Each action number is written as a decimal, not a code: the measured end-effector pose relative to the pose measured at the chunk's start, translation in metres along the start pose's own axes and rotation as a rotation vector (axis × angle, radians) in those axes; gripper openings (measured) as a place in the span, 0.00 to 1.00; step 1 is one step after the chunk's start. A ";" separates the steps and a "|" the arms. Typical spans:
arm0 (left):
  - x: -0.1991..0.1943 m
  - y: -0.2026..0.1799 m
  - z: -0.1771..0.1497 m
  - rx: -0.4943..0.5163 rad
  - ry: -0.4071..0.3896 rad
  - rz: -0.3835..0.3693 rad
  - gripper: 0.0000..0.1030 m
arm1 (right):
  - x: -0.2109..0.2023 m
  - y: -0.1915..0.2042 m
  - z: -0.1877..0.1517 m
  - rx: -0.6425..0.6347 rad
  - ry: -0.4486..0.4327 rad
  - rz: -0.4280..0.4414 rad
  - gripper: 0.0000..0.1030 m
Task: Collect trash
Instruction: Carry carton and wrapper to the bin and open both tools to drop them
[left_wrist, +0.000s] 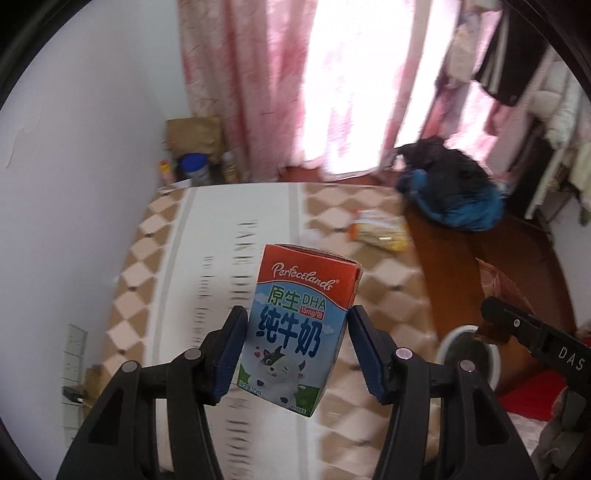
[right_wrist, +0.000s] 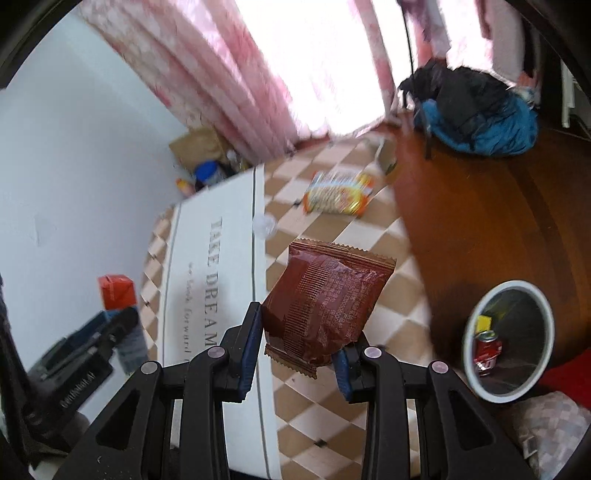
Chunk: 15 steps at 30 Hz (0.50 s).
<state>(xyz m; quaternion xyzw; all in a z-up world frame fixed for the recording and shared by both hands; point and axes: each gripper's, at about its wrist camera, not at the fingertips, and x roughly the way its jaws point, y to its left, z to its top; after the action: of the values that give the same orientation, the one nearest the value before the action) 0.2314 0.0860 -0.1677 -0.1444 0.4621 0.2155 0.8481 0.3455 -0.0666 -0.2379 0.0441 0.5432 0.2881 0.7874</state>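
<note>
Currently both grippers are loaded, held above the bed (left_wrist: 258, 206). Left gripper (left_wrist: 295, 350): jaws clamped on the milk carton (left_wrist: 295, 325), upright, slightly tilted. Right gripper (right_wrist: 299, 350): jaws pinching the brown snack wrapper (right_wrist: 325, 306) at its lower end. Yellow snack packet (right_wrist: 336, 192) lies on the bed near its edge. White bin (right_wrist: 546, 314) on the floor beside the bed, red can (right_wrist: 487, 350) inside.

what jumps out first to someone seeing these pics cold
The milk carton stands out first, upright and clamped in the left claw above the bed. Next comes the brown snack wrapper, pinched in the right claw. On the wooden floor to the right, a white bin already holds a red can.
</note>
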 end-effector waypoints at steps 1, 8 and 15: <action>-0.006 -0.012 0.000 0.006 -0.008 -0.020 0.52 | -0.015 -0.007 0.000 0.007 -0.023 0.004 0.35; -0.028 -0.108 0.004 0.098 -0.049 -0.123 0.52 | -0.103 -0.079 -0.007 0.074 -0.136 0.010 0.35; -0.003 -0.201 -0.005 0.204 -0.005 -0.228 0.52 | -0.145 -0.192 -0.020 0.199 -0.180 -0.076 0.35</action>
<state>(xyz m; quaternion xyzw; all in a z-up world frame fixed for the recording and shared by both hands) 0.3270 -0.0912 -0.1588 -0.1085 0.4600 0.0703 0.8785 0.3699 -0.3033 -0.1990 0.1269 0.4973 0.1975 0.8352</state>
